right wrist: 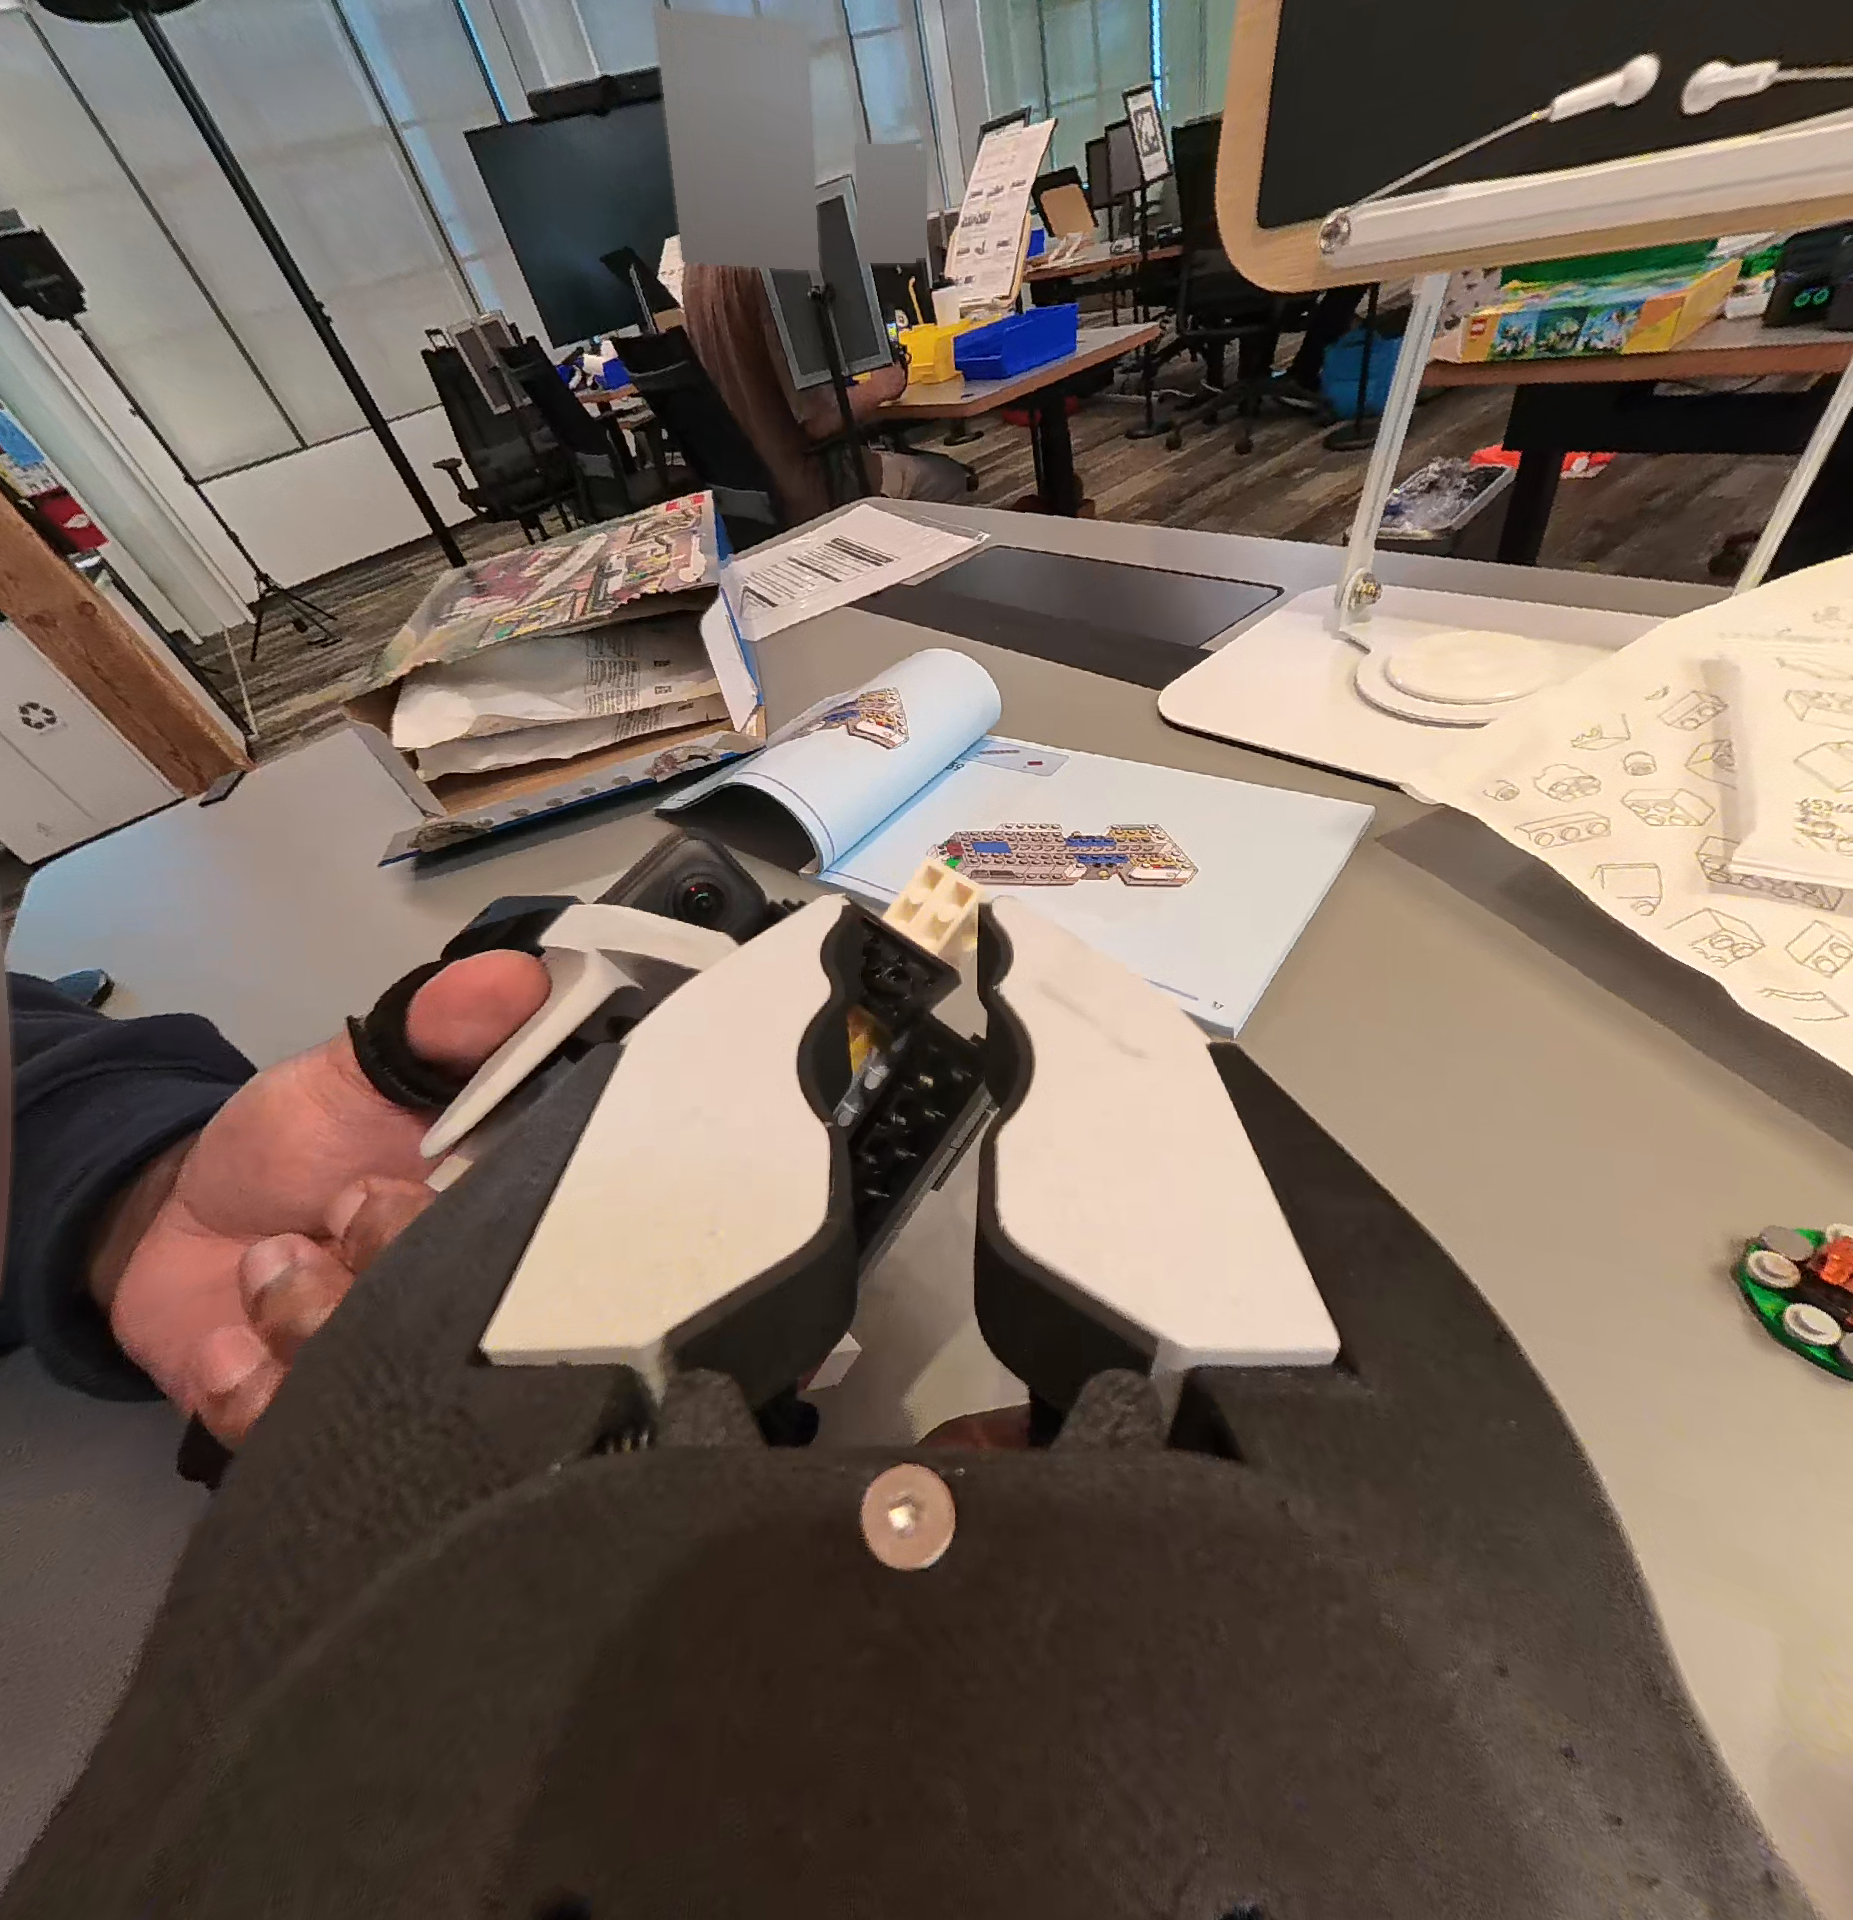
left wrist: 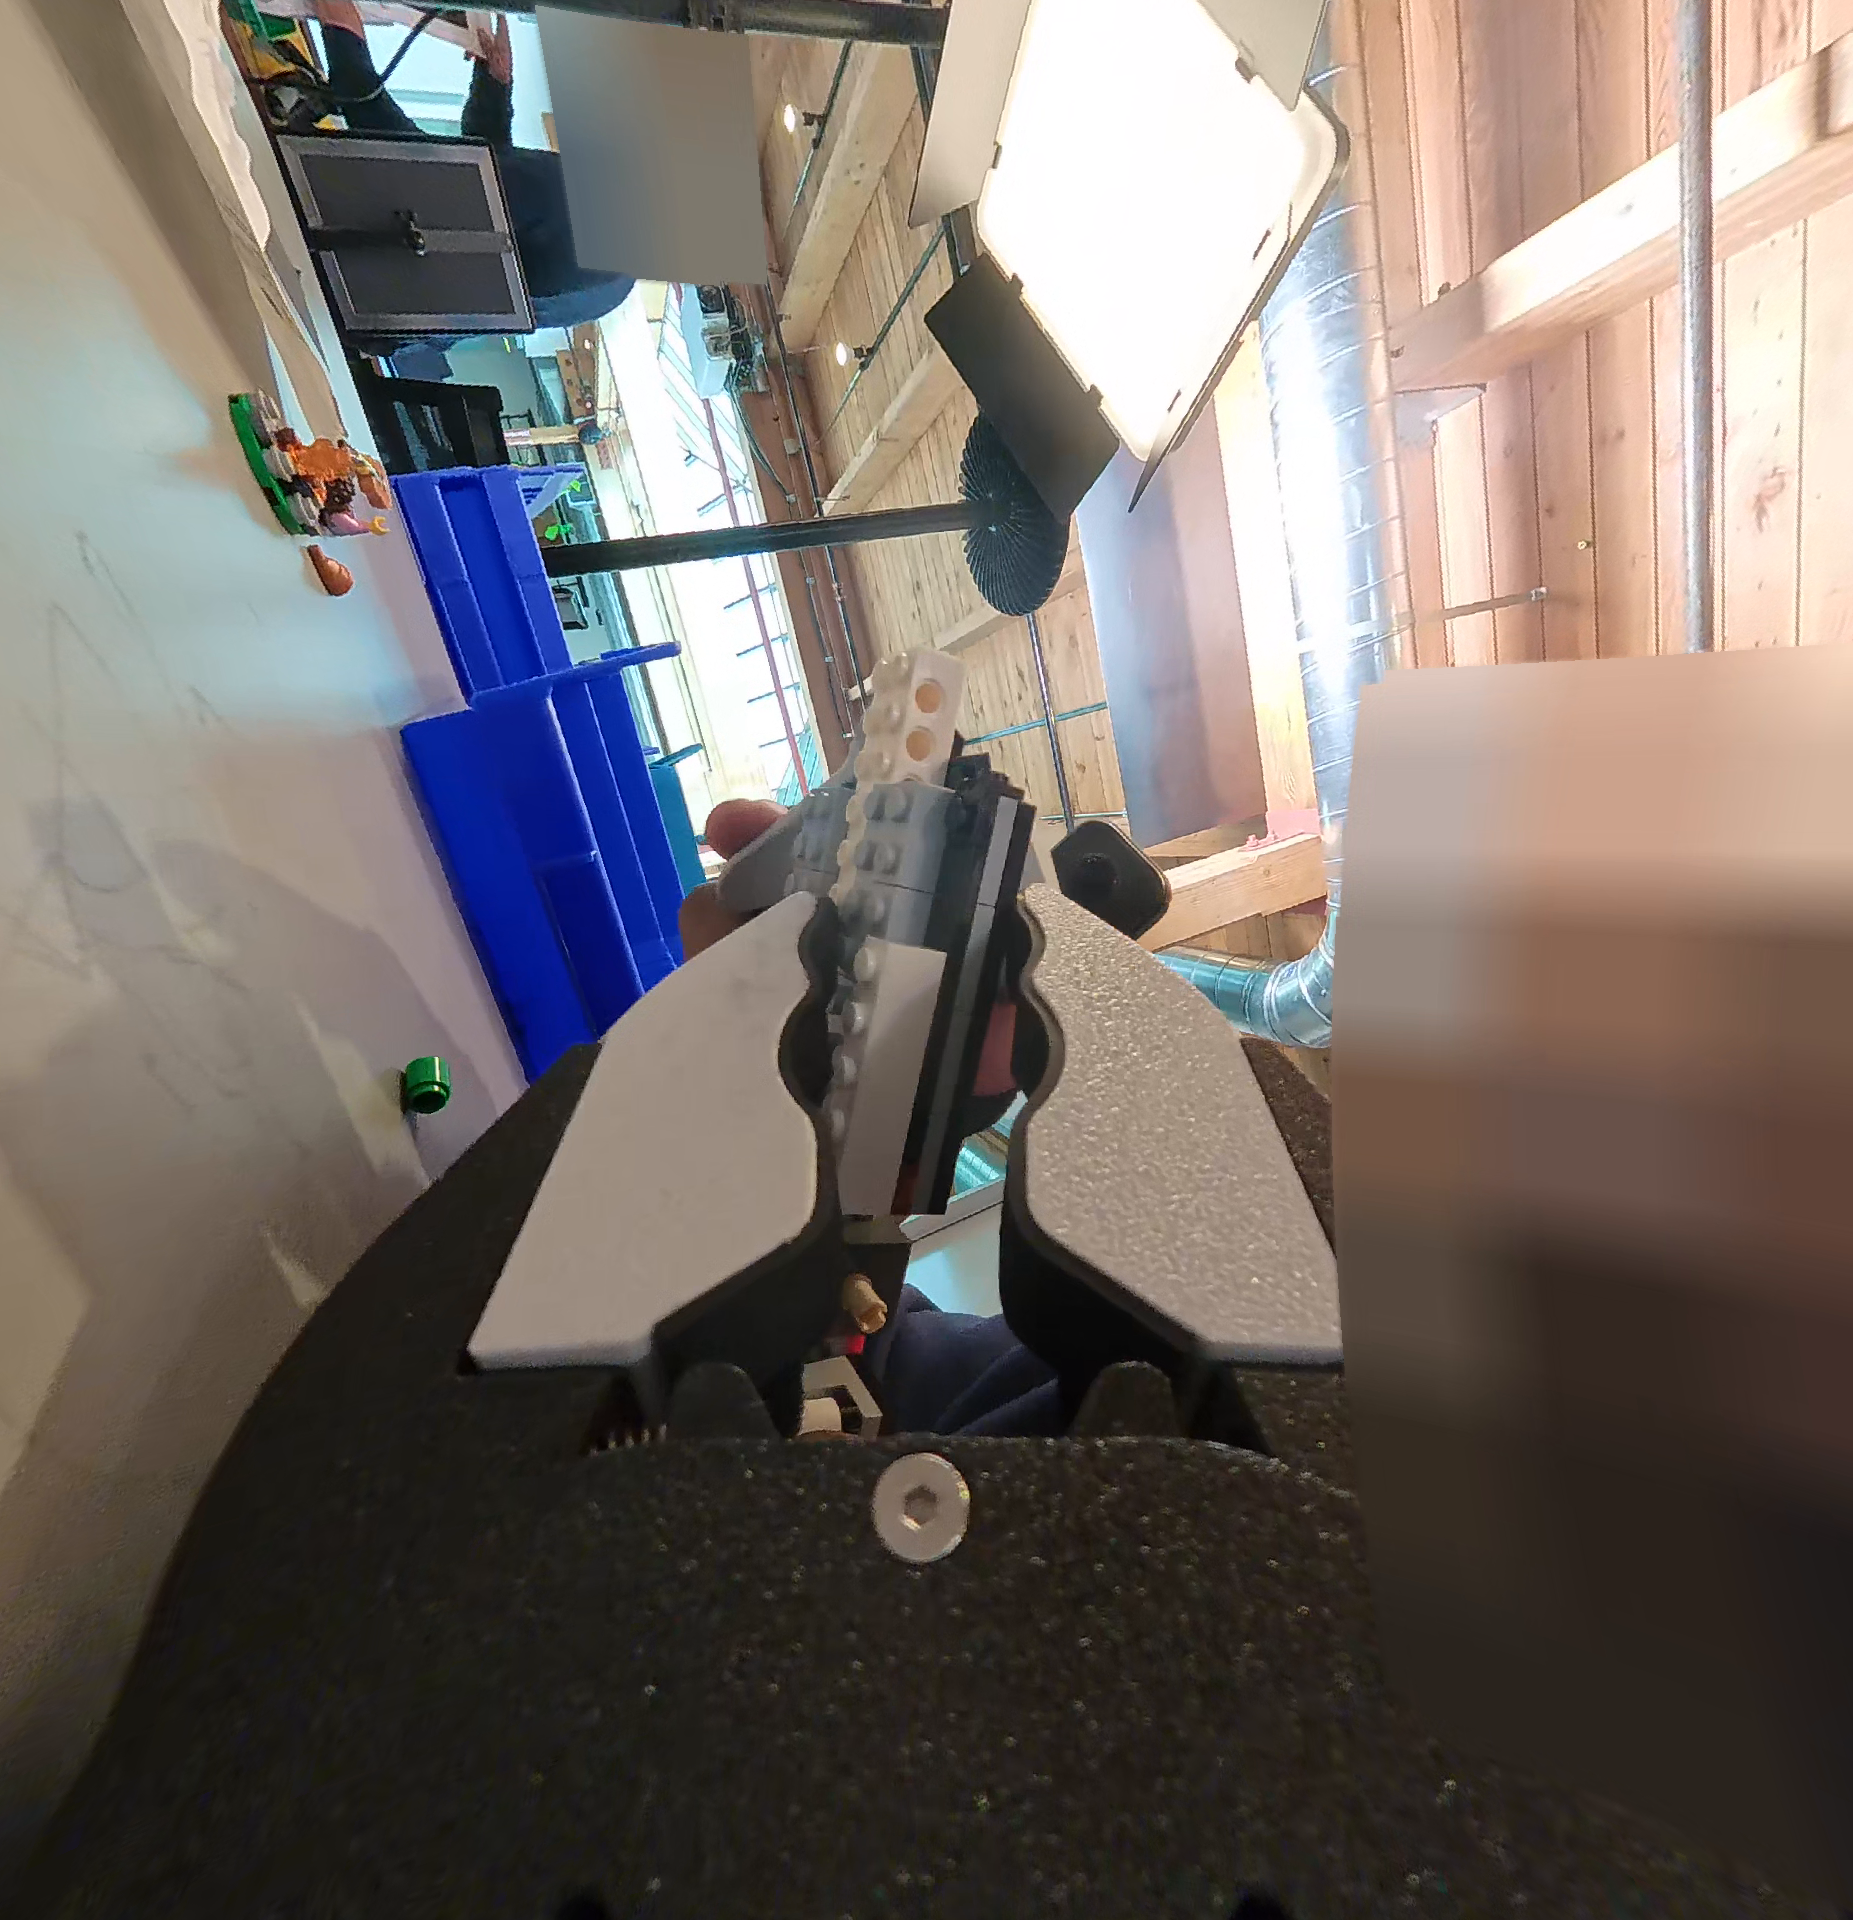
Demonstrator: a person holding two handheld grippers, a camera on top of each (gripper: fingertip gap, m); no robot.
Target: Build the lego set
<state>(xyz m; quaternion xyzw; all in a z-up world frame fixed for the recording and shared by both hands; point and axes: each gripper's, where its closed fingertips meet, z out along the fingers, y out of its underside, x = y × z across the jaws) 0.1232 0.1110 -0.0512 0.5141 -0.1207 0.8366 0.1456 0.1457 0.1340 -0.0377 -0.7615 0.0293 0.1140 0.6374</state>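
My left gripper point(left wrist: 922, 914) is turned on its side and shut on a brick model point(left wrist: 901, 831) of grey, black and white plates, held up off the grey table point(left wrist: 122, 831). Both pads press on its sides. In the right wrist view my right gripper point(right wrist: 914, 914) closes on the same model's other end. A cream brick point(right wrist: 937, 899) and a black piece point(right wrist: 901, 966) sit between its fingertips and touch both. The left gripper's white finger point(right wrist: 527, 1060) and camera point(right wrist: 704, 894) show just left of it, with the hand point(right wrist: 278, 1164) that holds it.
An open instruction booklet point(right wrist: 1057, 862) lies ahead, with a torn box of paper bags point(right wrist: 569, 665) beyond it. A lamp base point(right wrist: 1421, 665) and a printed sheet point(right wrist: 1680, 831) are at the right. A round green plate with small pieces point(right wrist: 1826, 1299), a green stud point(left wrist: 425, 1083) and blue bins point(left wrist: 527, 790) stand nearby. My two grippers' fingertips are within a few centimetres of each other.
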